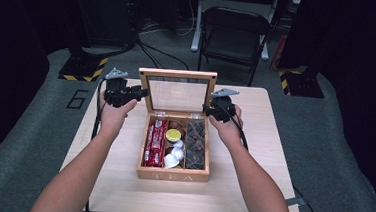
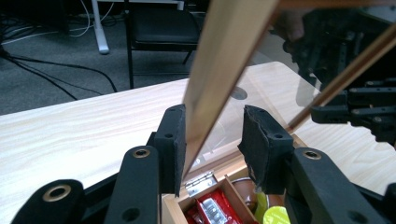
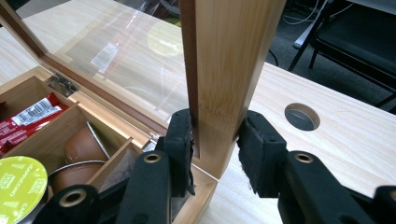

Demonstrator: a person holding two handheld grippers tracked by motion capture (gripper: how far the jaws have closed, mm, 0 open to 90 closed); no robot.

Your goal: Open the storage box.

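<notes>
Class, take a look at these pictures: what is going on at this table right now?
A person at a wooden table works on a wooden tea box with a tool in each hand. The glass-paned lid stands open and upright. The right tool is shut on the lid's right edge. The left tool straddles the lid's left edge, one pad against the wood and the other apart from it. Inside the box lie red packets, round capsules and dark sachets, in three compartments.

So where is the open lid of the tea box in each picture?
High view: lid upright at centre, behind the box.
Left gripper view: lid, a slanted wooden bar at top centre.
Right gripper view: lid, a wooden post, glass to its left.
Shared landmark: black chair.
</notes>
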